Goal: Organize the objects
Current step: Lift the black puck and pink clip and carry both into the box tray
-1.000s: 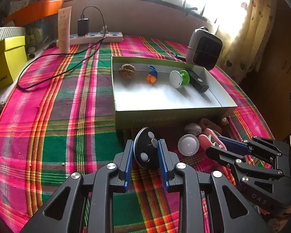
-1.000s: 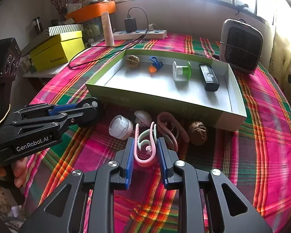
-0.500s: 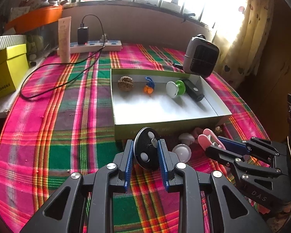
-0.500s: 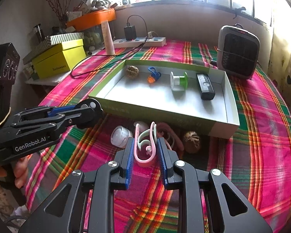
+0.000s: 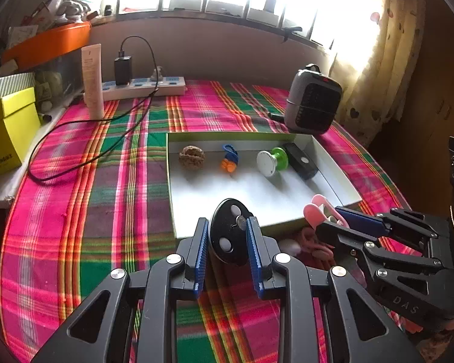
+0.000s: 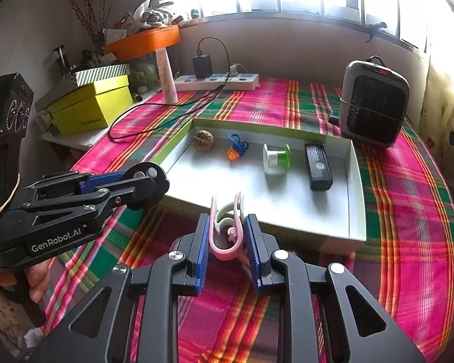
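My left gripper (image 5: 227, 236) is shut on a black disc with white dots (image 5: 230, 231), held above the near edge of the green-walled tray (image 5: 339, 166). My right gripper (image 6: 227, 236) is shut on pink and pale-green clips (image 6: 227, 227), also raised near the tray's front wall (image 6: 358, 211). In the tray lie a walnut (image 6: 204, 139), a blue-orange toy (image 6: 236, 148), a white-green spool (image 6: 275, 158) and a black remote-like block (image 6: 317, 166). Below the tray's front, more pink clips (image 5: 313, 240) and a white cap (image 5: 290, 246) lie on the cloth.
A plaid cloth (image 5: 90, 211) covers the round table. A grey heater (image 6: 373, 103) stands behind the tray at the right. A power strip (image 5: 142, 86) with a black cable, a cream tube (image 5: 92, 81) and a yellow box (image 5: 6, 133) stand at the back left.
Both grippers have risen and moved forward with their objects, from low over the cloth to the tray's front edge. The loose items on the cloth now lie below and behind them.
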`<action>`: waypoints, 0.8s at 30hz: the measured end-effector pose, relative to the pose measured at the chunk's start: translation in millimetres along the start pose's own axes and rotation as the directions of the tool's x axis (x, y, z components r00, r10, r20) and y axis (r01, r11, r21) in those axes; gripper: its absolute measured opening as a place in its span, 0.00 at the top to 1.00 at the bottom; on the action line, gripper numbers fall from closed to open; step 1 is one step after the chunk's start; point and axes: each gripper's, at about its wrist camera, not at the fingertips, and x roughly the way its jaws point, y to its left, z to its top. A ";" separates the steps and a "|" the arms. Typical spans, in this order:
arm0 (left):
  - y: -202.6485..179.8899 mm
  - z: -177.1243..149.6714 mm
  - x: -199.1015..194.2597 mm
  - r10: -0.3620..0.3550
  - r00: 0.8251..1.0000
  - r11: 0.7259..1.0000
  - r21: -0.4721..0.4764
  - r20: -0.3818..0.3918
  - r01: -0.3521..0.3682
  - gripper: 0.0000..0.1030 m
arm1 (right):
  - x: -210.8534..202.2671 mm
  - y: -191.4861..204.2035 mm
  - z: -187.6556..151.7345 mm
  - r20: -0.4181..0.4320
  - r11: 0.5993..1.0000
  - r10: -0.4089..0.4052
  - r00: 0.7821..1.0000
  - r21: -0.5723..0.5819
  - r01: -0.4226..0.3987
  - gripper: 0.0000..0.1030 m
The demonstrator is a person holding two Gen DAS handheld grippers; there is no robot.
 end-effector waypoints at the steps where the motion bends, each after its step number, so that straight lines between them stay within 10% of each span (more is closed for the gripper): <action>1: 0.3 2.1 1.8 0.000 1.000 1.000 0.001 -0.001 0.000 0.78 | 1.7 -0.8 1.9 -0.001 1.000 0.000 1.000 -0.001 0.000 0.76; 24: 14.7 34.5 51.5 0.021 0.999 1.000 -0.006 -0.044 -0.021 0.78 | 55.3 -12.1 30.9 -0.074 1.000 0.001 0.997 0.004 -0.001 0.76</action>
